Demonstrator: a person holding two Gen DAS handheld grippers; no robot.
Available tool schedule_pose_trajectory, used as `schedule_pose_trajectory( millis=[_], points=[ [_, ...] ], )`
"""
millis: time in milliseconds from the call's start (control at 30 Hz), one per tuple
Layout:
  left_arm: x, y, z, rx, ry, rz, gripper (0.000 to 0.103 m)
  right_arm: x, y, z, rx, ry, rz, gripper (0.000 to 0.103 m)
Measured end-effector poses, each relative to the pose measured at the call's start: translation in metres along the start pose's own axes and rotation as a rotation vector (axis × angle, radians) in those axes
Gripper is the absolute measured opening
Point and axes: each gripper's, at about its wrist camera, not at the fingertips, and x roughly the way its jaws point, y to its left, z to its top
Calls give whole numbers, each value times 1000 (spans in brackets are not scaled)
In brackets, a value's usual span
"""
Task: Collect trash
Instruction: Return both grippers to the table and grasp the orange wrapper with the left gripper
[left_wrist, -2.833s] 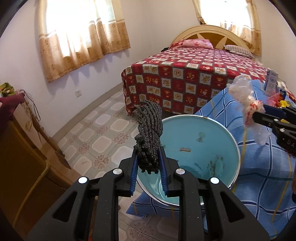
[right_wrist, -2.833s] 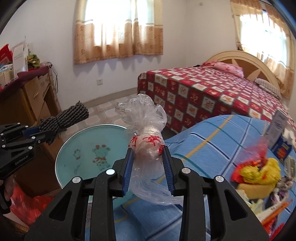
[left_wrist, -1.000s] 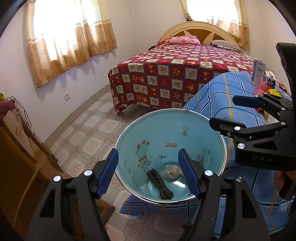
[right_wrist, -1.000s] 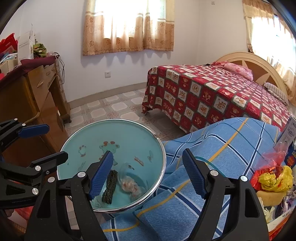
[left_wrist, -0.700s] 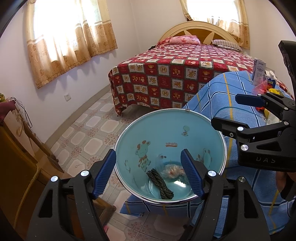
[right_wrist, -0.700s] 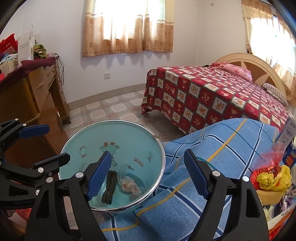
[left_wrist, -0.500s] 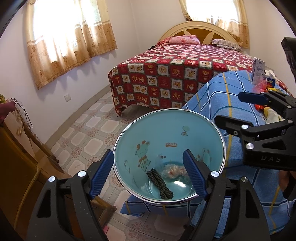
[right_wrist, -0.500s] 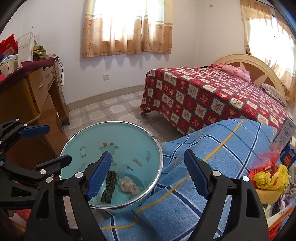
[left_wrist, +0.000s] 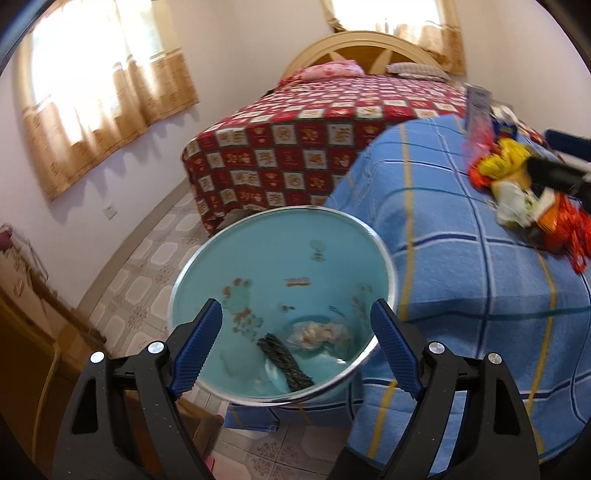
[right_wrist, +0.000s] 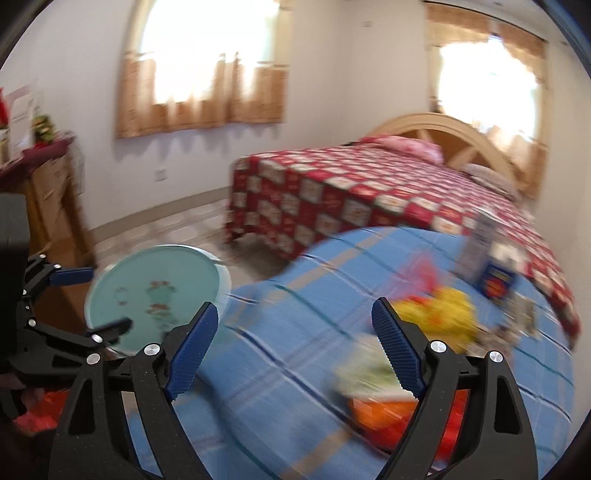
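A turquoise trash bin (left_wrist: 207, 280) with a metal rim stands beside the blue checked table. Inside lie a dark braided cord (left_wrist: 284, 360) and a crumpled clear plastic bag (left_wrist: 314, 334). My left gripper (left_wrist: 295, 350) is open and empty, hovering over the bin's near rim. My right gripper (right_wrist: 295, 345) is open and empty above the blue cloth, with the bin (right_wrist: 155, 280) to its left. A pile of colourful trash (left_wrist: 517, 184) lies on the table at right; in the blurred right wrist view the pile (right_wrist: 417, 332) sits just ahead of the right finger.
The blue checked tablecloth (left_wrist: 461, 266) covers the table. A bed with a red patterned cover (left_wrist: 314, 147) stands behind. A blue box and a white carton (right_wrist: 491, 258) stand on the table's far side. A wooden cabinet (right_wrist: 48, 206) is on the left. Tiled floor (left_wrist: 147, 254) lies left of the bin.
Both grippers dropped the cord and plastic bag into the bin and opened. Since half a second ago, both views have swung right towards the trash pile; the right wrist view is motion-blurred.
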Motion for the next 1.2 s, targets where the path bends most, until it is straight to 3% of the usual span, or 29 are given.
schedule_pose_trajectory(
  millis=[167,267,367,533,800,1033,1200],
  points=[
    [5,-33,3,52,-5,-43,81,-35,-80,-42,150,46,-238,84],
    [8,-58,7,83,-14,-72,81,-39,-118,-71,260,112,-297,84],
    [8,-83,14,98,-23,-123,81,-33,-135,-92,312,157,-298,84],
    [1,-124,28,120,-69,-197,81,-23,-147,-109,295,219,-309,84],
    [-3,-177,42,162,-116,-284,81,-49,-183,-133,345,222,-400,84],
    [6,-200,53,169,-103,-343,71,-61,-188,-141,390,196,-380,84],
    [-5,-201,51,181,-107,-363,71,-66,-188,-139,396,168,-367,84]
  ],
)
